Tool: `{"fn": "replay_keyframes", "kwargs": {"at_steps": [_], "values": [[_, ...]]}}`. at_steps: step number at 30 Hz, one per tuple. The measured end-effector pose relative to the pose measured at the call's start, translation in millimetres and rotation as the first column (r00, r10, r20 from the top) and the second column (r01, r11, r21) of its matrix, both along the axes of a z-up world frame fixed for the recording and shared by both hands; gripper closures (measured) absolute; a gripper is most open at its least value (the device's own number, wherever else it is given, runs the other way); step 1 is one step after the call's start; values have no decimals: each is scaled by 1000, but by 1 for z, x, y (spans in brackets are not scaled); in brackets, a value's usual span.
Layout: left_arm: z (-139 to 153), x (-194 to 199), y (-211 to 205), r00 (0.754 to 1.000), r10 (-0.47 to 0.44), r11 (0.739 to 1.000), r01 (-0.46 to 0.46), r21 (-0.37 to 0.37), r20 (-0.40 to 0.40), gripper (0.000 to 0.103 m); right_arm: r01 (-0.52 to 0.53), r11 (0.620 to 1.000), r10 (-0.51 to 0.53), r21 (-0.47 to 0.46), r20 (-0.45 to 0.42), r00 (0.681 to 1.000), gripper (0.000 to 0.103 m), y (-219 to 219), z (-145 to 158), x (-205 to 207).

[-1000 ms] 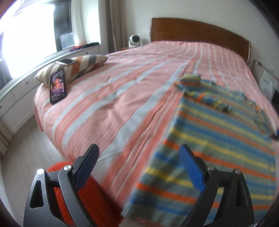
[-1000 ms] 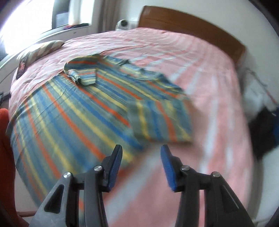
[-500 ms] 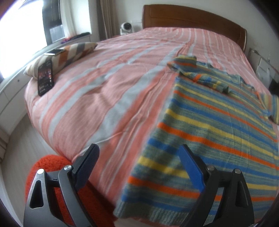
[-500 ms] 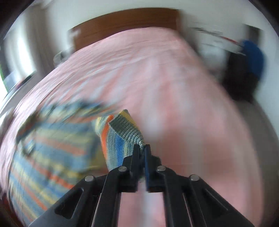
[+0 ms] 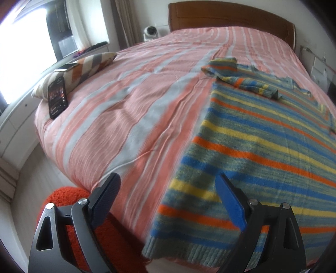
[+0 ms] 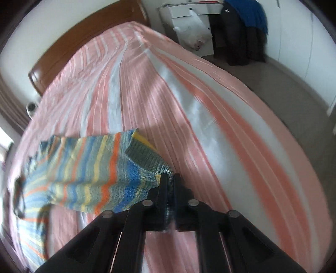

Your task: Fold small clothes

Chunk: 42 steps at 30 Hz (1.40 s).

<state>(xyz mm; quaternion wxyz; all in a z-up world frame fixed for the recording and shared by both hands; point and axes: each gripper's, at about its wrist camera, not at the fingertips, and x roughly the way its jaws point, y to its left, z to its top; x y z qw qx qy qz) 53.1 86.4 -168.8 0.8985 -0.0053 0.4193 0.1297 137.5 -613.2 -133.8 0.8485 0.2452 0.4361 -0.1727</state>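
Observation:
A striped knit sweater (image 5: 258, 145) in blue, yellow, orange and grey-green lies spread on the bed, its hem at the near edge. One sleeve (image 5: 239, 80) is folded across its upper part. My left gripper (image 5: 168, 201) hangs open above the sweater's lower left corner, touching nothing. In the right wrist view the other sleeve (image 6: 88, 174) is stretched out sideways and lifted off the cover. My right gripper (image 6: 170, 178) is shut on its ribbed cuff (image 6: 147, 156).
The bed (image 5: 130, 109) has a pink, white and grey striped cover and a wooden headboard (image 5: 231, 14). A pillow (image 5: 84, 69) and a phone (image 5: 57, 97) lie at its left edge. An orange rug (image 5: 69, 199) is on the floor below. A white dresser (image 6: 189, 27) and dark clothes (image 6: 241, 37) stand beyond the bed.
My right gripper closed on the sleeve's cuff, rolled, and pulled the sleeve out sideways from the sweater's body. The left gripper stayed open and shifted only slightly.

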Motion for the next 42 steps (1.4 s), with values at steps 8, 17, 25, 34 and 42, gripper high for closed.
{"fn": "replay_keyframes", "kwargs": {"at_steps": [8, 17, 25, 34, 42], "values": [[-3, 3, -7, 1000, -28, 1000, 27, -4, -5, 10, -5, 994, -5, 113, 84, 996, 57, -24, 16, -12], [-5, 1, -15, 997, -70, 997, 70, 22, -24, 10, 23, 992, -24, 122, 3, 1000, 101, -23, -2, 37], [61, 13, -41, 951, -306, 952, 306, 15, 44, 10, 11, 994, -17, -113, -54, 998, 67, -5, 9, 21], [83, 146, -127, 728, -682, 714, 683, 156, -66, 6, -147, 987, 153, -60, 98, 983, 40, 76, 39, -85], [4, 231, -138, 798, -570, 814, 580, -6, -197, 97, -231, 971, 238, -65, 121, 964, 40, 144, 17, -162]]}}
